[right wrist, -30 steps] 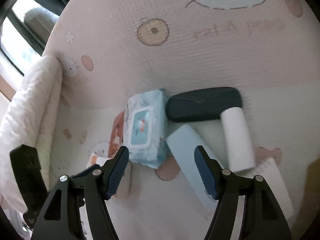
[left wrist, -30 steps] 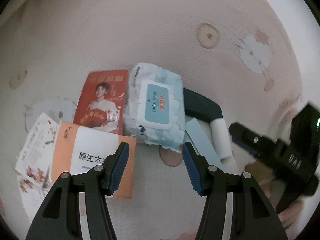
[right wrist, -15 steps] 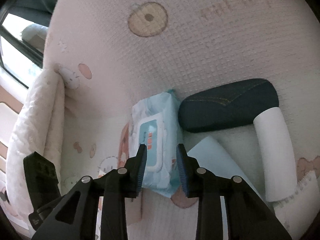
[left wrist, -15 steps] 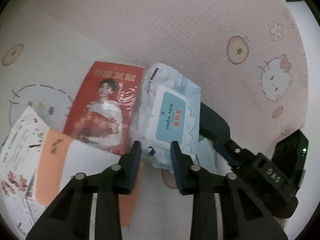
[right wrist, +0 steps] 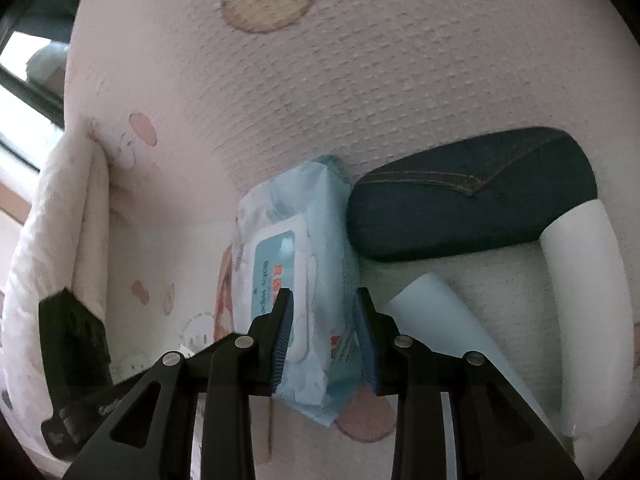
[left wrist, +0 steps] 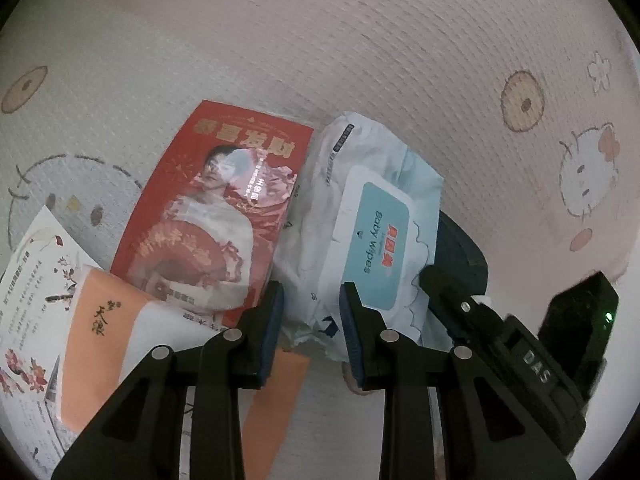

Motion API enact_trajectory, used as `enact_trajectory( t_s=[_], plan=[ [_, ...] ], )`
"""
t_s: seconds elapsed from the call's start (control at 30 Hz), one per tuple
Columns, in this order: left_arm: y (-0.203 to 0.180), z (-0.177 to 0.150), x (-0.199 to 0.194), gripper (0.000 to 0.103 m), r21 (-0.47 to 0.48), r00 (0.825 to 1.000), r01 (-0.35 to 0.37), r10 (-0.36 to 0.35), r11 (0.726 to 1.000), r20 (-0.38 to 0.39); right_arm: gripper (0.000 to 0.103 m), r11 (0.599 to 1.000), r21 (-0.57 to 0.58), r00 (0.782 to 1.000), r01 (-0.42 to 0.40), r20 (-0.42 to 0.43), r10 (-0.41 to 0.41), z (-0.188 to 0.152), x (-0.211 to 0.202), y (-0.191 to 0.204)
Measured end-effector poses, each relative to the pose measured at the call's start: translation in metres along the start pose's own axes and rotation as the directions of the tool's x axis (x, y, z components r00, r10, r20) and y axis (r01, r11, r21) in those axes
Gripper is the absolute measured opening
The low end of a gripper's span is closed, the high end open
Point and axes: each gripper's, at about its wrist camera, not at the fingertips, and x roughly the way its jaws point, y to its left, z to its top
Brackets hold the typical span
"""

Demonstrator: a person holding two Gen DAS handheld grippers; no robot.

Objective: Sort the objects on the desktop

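One pack of baby wipes (left wrist: 372,236), middle of the left wrist frame. One red envelope printed with a portrait (left wrist: 224,208), left of the pack. One orange-and-white tissue pack (left wrist: 120,336), lower left. One floral printed leaflet (left wrist: 36,280), at the far left edge. One dark denim-covered case (right wrist: 472,196), right of centre in the right wrist frame. One white roll (right wrist: 584,308), at the right edge. One pale blue flat card or box (right wrist: 444,320), lower right, kind unclear. One white quilted cloth (right wrist: 52,224), bunched at the left edge. Two grippers: left gripper (left wrist: 310,320) at bottom centre of its own frame, right gripper (right wrist: 322,336) likewise. Eight loose items in all, one of each kind.
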Motion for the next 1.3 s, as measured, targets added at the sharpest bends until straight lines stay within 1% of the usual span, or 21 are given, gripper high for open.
enact_trajectory(
  t_s=[0.1,0.2,0.3,0.37,0.43,0.53,0.63,0.7,0.77,0.83,0.93,1.07,1.17,1.23,1.3],
  plan=[
    [0.000,0.001,0.003,0.032,0.008,1.000,-0.003,0.003,1.000,0.000,0.028,1.000,-0.021,1.000,-0.001,-0.004,0.001,0.000,0.006,0.003],
    [0.002,0.007,0.007,0.032,-0.009,1.000,0.001,-0.001,1.000,0.000,0.029,0.998,-0.066,1.000,0.013,0.002,-0.013,0.000,0.011,0.009],
    [0.004,0.011,0.010,0.032,-0.019,1.000,0.013,-0.013,1.000,0.003,0.033,0.990,-0.135,0.999,0.033,0.002,-0.033,-0.003,0.018,0.018],
    [0.005,0.010,0.010,0.031,-0.024,1.000,0.018,-0.018,1.000,0.009,0.037,0.987,-0.155,0.999,0.049,0.018,-0.047,-0.005,0.020,0.022],
    [0.003,0.008,0.009,0.029,-0.015,1.000,0.013,-0.013,1.000,0.019,0.037,0.984,-0.170,0.998,0.058,0.026,-0.054,-0.006,0.020,0.024],
    [-0.005,0.008,0.010,0.026,0.011,1.000,0.002,-0.003,1.000,0.027,0.034,0.980,-0.190,0.998,0.056,0.048,-0.048,-0.009,0.019,0.024],
    [-0.011,0.009,0.006,0.023,0.036,0.999,0.002,-0.003,0.999,0.045,0.030,0.987,-0.154,0.998,0.032,0.053,-0.025,-0.006,0.015,0.019],
    [-0.016,0.010,0.001,0.022,0.052,0.998,0.004,-0.007,0.999,0.066,0.029,0.985,-0.171,0.998,0.029,0.058,-0.020,-0.002,0.011,0.021],
    [-0.023,0.012,-0.006,0.022,0.081,0.995,-0.002,-0.006,0.997,0.097,0.027,0.979,-0.202,0.996,0.035,0.083,-0.018,-0.001,0.004,0.026],
    [-0.033,0.010,-0.017,0.022,0.120,0.992,-0.017,0.002,0.993,0.128,0.027,0.978,-0.206,0.995,0.037,0.098,-0.017,0.001,-0.003,0.029],
    [-0.042,0.012,-0.033,0.022,0.164,0.987,-0.008,-0.019,0.986,0.161,0.027,0.973,-0.225,0.993,0.040,0.117,-0.014,0.007,-0.014,0.038],
    [-0.044,0.011,-0.046,0.022,0.153,0.982,0.039,-0.066,0.987,0.177,0.024,0.978,-0.209,0.991,0.026,0.131,0.002,0.010,-0.024,0.045],
    [-0.042,0.008,-0.047,0.022,0.130,0.984,0.063,-0.083,0.990,0.156,0.022,0.975,-0.219,0.992,0.043,0.123,-0.016,0.007,-0.029,0.051],
    [-0.037,0.005,-0.053,0.022,0.109,0.986,0.077,-0.092,0.991,0.143,0.021,0.979,-0.202,0.994,0.039,0.106,-0.017,0.002,-0.033,0.049],
    [-0.029,-0.010,-0.055,0.022,0.087,0.988,0.094,-0.104,0.992,0.118,0.020,0.981,-0.189,0.995,0.034,0.096,-0.016,-0.004,-0.036,0.050]
  ],
)
